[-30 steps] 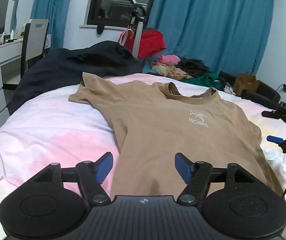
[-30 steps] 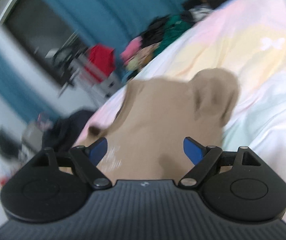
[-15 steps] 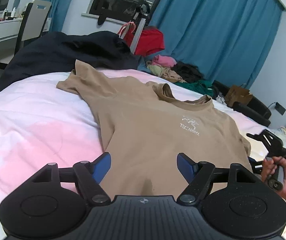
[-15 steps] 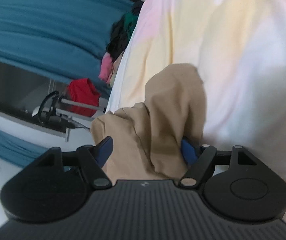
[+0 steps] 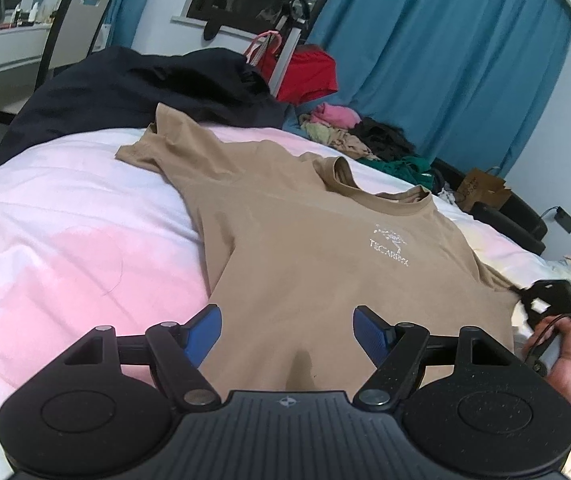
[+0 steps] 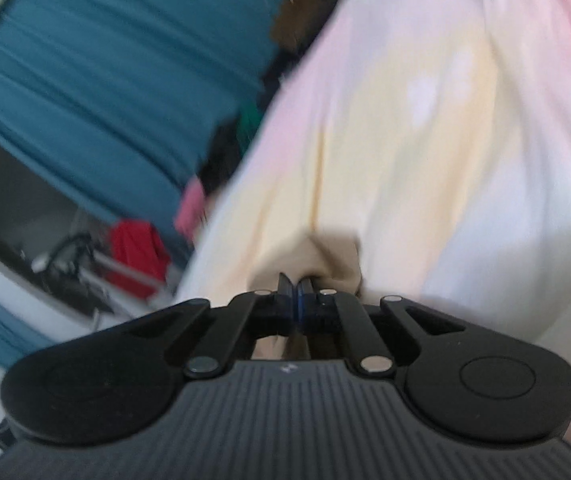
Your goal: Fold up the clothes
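My tan T-shirt (image 5: 305, 248) lies flat, front up, on the pink and white bedsheet (image 5: 65, 240). In the left wrist view its long axis runs from the hem at the bottom centre of the frame up and slightly right to the collar, which points toward the blue curtains (image 5: 425, 80). One sleeve reaches into the upper left, touching a dark garment (image 5: 133, 92) heaped there. My left gripper (image 5: 285, 330) hangs over the hem with its jaws spread wide and nothing pinched. My right gripper (image 6: 296, 294) is clamped on a bunched fold of the shirt (image 6: 333, 256); in the left view it sits at the right edge, at the shirt's side. Bare sheet spreads wide on the left of the frame.
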